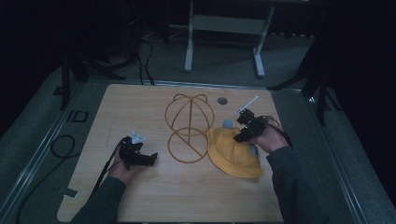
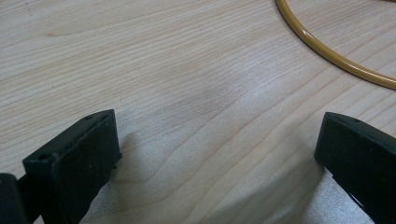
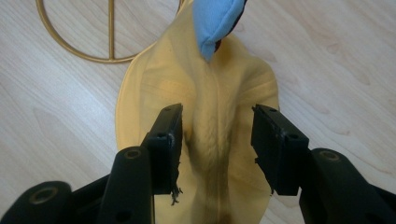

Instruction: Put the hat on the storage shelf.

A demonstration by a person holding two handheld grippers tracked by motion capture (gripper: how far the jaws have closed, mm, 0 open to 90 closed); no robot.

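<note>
A yellow cloth hat (image 1: 233, 151) (image 3: 210, 121) lies crumpled on the wooden table (image 1: 154, 196), right of centre, with a blue tip (image 1: 227, 123) (image 3: 212, 23) at its far end. My right gripper (image 1: 243, 133) (image 3: 217, 135) hovers over the hat, open, its jaws either side of a raised fold. A gold wire hat stand (image 1: 189, 128) (image 2: 336, 56) lies on the table's middle. My left gripper (image 1: 152, 159) (image 2: 210, 158) rests low over bare wood left of the stand, open and empty.
A small grey disc (image 1: 222, 100) sits near the table's far edge. Cables (image 1: 60, 144) trail on the floor at left, and a white metal frame (image 1: 224, 28) stands beyond the table.
</note>
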